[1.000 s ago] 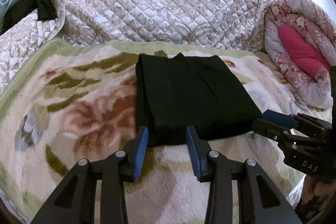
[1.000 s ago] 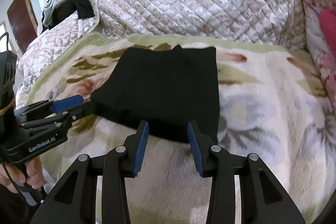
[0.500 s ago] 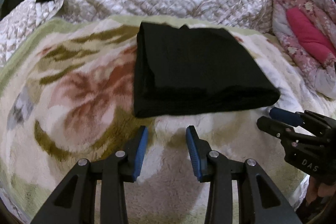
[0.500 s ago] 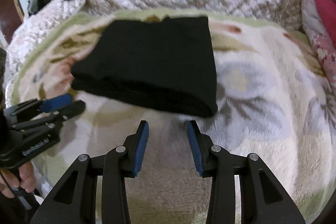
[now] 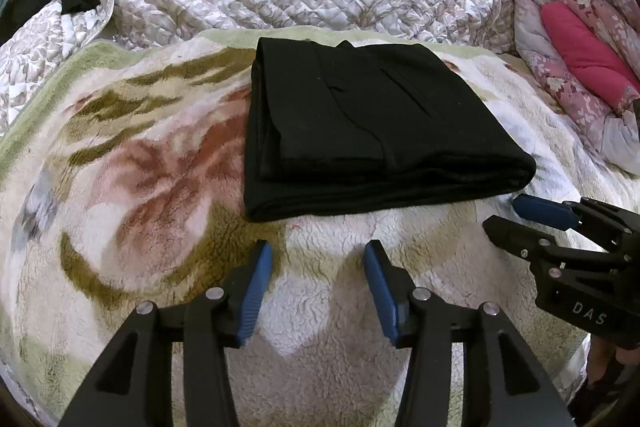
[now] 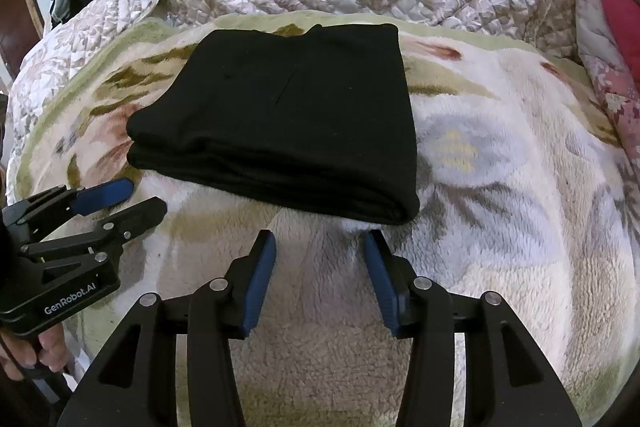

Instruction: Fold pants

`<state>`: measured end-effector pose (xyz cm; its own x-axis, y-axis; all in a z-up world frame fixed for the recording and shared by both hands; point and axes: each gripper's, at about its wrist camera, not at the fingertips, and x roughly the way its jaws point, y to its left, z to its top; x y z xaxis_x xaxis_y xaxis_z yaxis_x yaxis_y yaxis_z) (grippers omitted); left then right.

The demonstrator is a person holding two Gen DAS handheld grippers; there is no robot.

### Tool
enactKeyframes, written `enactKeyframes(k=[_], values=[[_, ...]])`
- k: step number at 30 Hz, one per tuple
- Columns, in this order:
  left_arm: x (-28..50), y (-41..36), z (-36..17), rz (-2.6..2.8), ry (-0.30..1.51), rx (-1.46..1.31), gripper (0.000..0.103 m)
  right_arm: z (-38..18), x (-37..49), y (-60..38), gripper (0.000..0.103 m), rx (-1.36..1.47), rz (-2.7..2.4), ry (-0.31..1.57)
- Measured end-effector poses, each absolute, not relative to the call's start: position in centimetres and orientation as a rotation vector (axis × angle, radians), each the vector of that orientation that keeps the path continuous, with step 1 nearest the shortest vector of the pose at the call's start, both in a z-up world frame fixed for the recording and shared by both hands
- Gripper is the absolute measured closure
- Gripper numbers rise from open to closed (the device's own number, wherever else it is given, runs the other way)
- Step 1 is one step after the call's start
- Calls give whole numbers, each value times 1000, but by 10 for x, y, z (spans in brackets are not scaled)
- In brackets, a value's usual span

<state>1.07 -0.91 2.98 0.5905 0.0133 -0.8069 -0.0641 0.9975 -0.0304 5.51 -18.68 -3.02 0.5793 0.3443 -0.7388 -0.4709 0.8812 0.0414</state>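
The folded black pants (image 5: 360,131) lie on the floral fleece blanket (image 5: 132,187), at 12 o'clock from both tools. Left tool (image 5: 318,259) and right tool (image 6: 320,247), jaws just widened, stand open and empty, seemingly just clear of the fabric.

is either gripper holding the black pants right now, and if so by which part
Nothing is held. The left gripper and right gripper have just been opening, jaws empty, short of the folded black pants on the blanket.
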Motion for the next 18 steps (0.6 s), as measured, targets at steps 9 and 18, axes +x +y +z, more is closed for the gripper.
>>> enactKeyframes(k=[9,18], values=[[11,-10,29,45,939,-54,50,-30,56,-186,55,-162,480,825],[11,-11,29,46,941,-49,49,-30,56,-186,54,-163,480,826]])
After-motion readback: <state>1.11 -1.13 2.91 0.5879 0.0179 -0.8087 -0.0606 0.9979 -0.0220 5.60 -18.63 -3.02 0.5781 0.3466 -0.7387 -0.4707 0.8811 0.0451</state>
